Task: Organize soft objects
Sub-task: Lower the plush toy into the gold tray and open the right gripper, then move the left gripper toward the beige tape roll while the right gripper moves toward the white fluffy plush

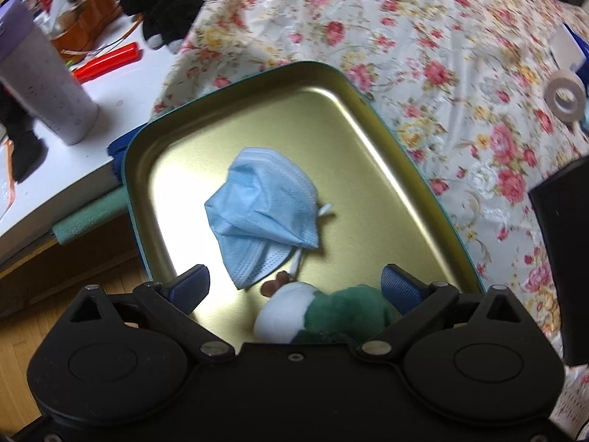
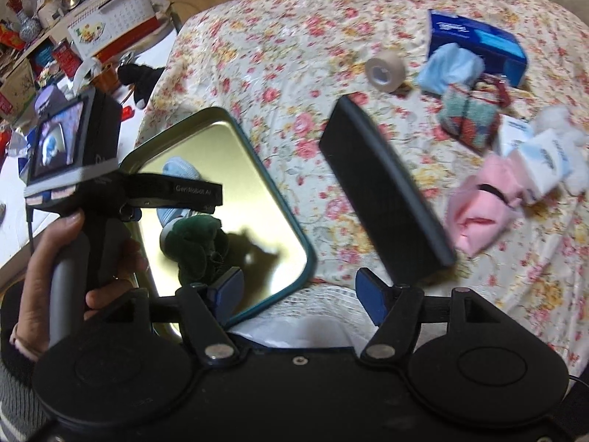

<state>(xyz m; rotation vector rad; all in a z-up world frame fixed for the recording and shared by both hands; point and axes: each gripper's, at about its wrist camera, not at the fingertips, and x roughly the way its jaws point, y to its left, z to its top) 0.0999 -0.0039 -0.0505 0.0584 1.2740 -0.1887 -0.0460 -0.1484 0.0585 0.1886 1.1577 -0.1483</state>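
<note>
Left to right: my left tool (image 1: 291,280) hangs over the tin (image 1: 331,73) with its jaws spread wide and nothing pinched. The crumpled blue mask (image 1: 261,202) and the green plush toy (image 1: 346,305) lie inside it, the toy right under the jaws. My right tool (image 2: 300,294) is half spread and empty over the tin's near corner. Still out on the bed: the pink pouch (image 2: 478,217). It looks light and floppy, so I'd pinch a bunched fold, not a flat face.
</note>
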